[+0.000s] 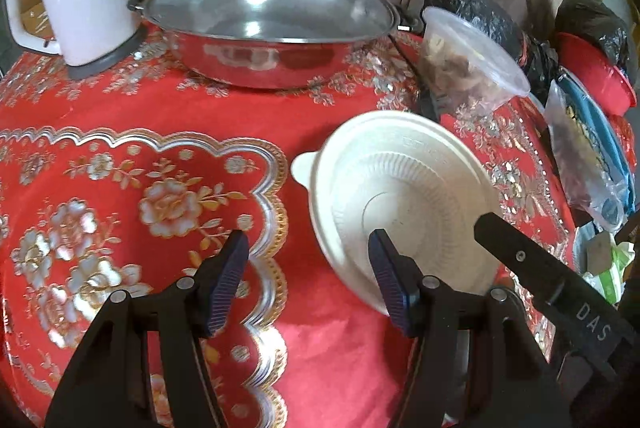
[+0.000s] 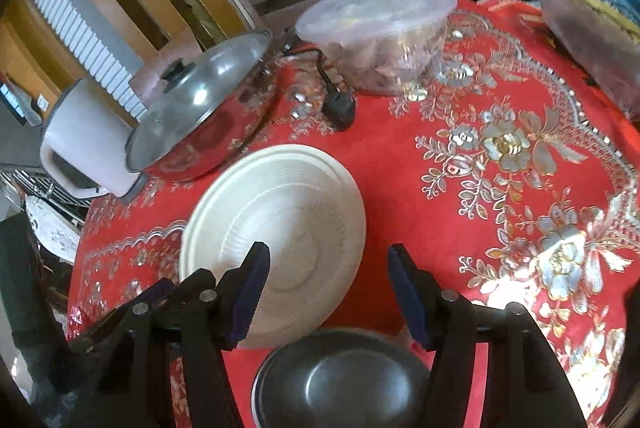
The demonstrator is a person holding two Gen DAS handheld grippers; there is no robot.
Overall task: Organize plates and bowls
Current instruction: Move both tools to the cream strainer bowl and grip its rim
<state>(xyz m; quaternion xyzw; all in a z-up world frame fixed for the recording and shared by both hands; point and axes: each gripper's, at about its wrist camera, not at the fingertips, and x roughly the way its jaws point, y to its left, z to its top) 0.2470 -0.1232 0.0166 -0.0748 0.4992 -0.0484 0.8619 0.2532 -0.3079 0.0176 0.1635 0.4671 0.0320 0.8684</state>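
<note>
Both tongs stand spread and hold nothing. The left tongs [image 1: 310,248] hover beside the shallow cream ribbed plastic bowl [image 1: 404,204] on the red flower-patterned desk [image 1: 168,116]; the right tongs [image 2: 328,260] hang over it, above a dark metal bowl [image 2: 340,380].

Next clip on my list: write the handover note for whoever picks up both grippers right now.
Left gripper: open, empty, hovering at the near left rim of the white ribbed disposable bowl.
Right gripper: open, empty, above the gap between that white bowl and the dark metal bowl just below it.
Both bowls sit separately on the red floral tablecloth; the lidded steel wok and clear plastic tub stand behind.
Done: nothing visibly stacked yet.
Left: likely grasp one bowl and nest it with the other.
</note>
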